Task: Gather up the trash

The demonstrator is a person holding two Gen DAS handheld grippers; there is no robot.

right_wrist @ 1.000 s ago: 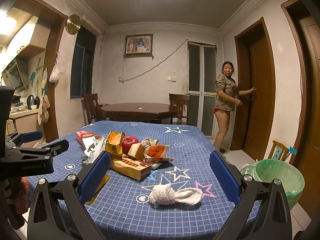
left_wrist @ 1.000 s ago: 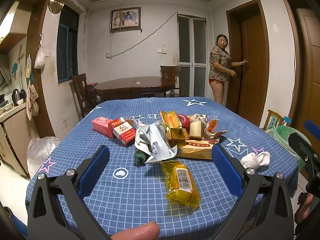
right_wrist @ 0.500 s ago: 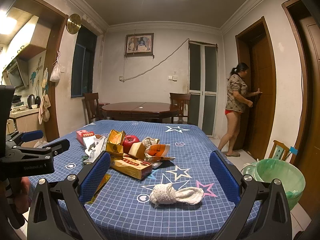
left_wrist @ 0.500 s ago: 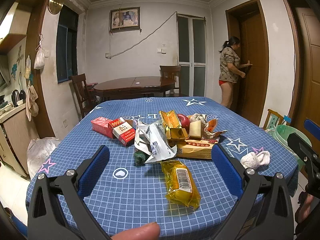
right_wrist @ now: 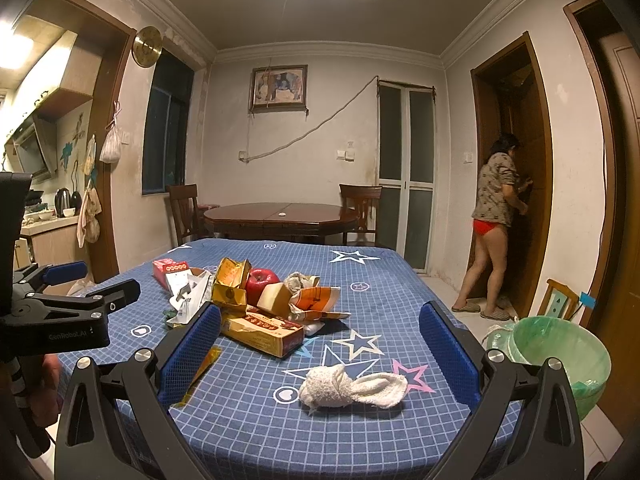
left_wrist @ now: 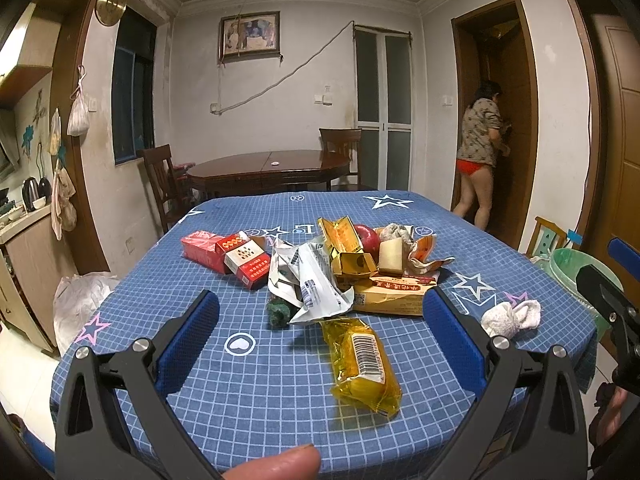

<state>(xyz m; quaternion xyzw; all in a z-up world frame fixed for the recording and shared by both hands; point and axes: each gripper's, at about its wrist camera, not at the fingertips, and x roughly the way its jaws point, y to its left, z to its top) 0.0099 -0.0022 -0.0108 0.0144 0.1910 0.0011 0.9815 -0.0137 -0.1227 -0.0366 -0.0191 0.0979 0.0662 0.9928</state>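
Nothing on the table (left_wrist: 256, 392) moved; crumpled wrappers (left_wrist: 312, 280) stay heaped, both tools (left_wrist: 320, 336) (right_wrist: 318, 346) spread apart, empty.

both tongs look alike: the left tongs (left_wrist: 320, 328) and right tongs (right_wrist: 318, 338) have black triangular-cutout arms, silver round screws near the tips, and blue textured pads (left_wrist: 188, 344). pale lettering marks the left tongs' black side in the right view.

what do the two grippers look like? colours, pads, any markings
Both match: black plastic frames with triangular cut-outs, silver screws at the joints, and blue textured pads on the fingers. The left gripper seen from the right wrist view carries grey lettering, roughly "GenRobot.AI". The right gripper shows no legible marking. No cables or sleeves visible.
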